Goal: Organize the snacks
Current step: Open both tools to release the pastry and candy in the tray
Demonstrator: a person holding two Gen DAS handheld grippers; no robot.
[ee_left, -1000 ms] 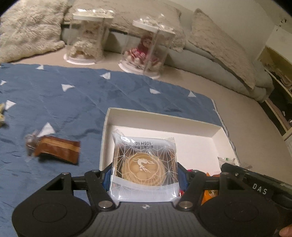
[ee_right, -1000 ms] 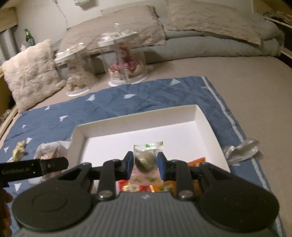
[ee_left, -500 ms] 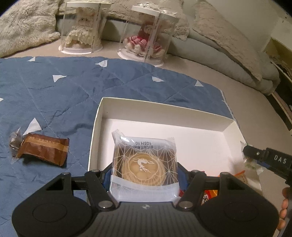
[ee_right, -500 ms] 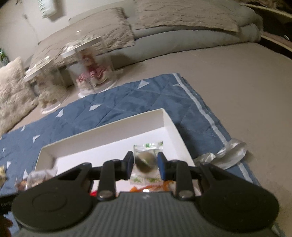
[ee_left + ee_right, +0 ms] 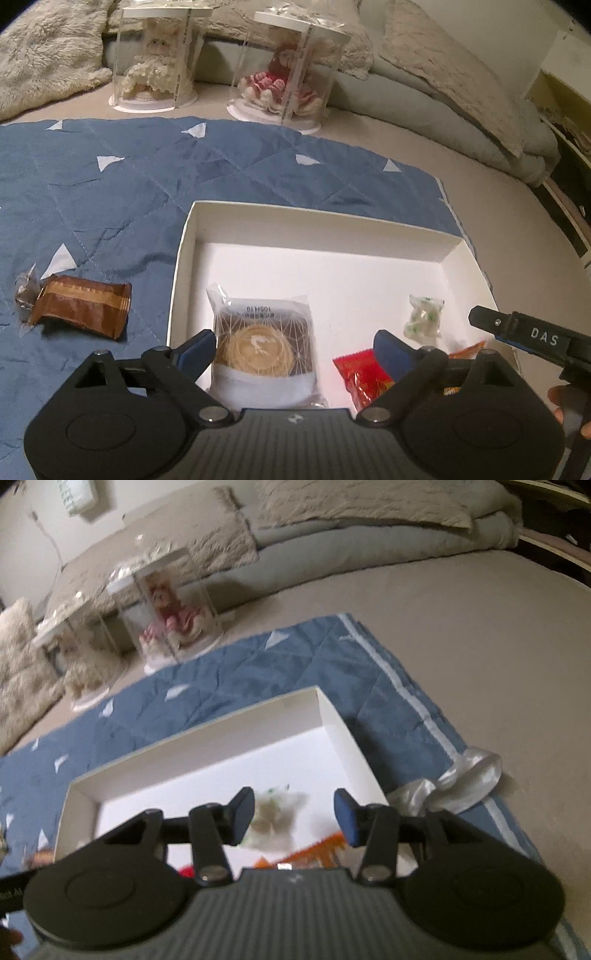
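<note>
The left gripper point(image 5: 293, 349) has its jaws opening, clear of the clear-wrapped round pastry point(image 5: 263, 341) lying between them on the floor of the shallow white cardboard box point(image 5: 317, 229). The right gripper point(image 5: 293, 814) is also opening its jaws around a blurred small green-and-white wrapped candy point(image 5: 275, 818), untouched. A brown foil packet point(image 5: 83, 312) rests on the blue quilted blanket point(image 5: 110, 184) beside the box.

right gripper point(image 5: 294, 814) jaws opening, blurred candy point(image 5: 275, 821) between, white box point(image 5: 207, 747)
</note>
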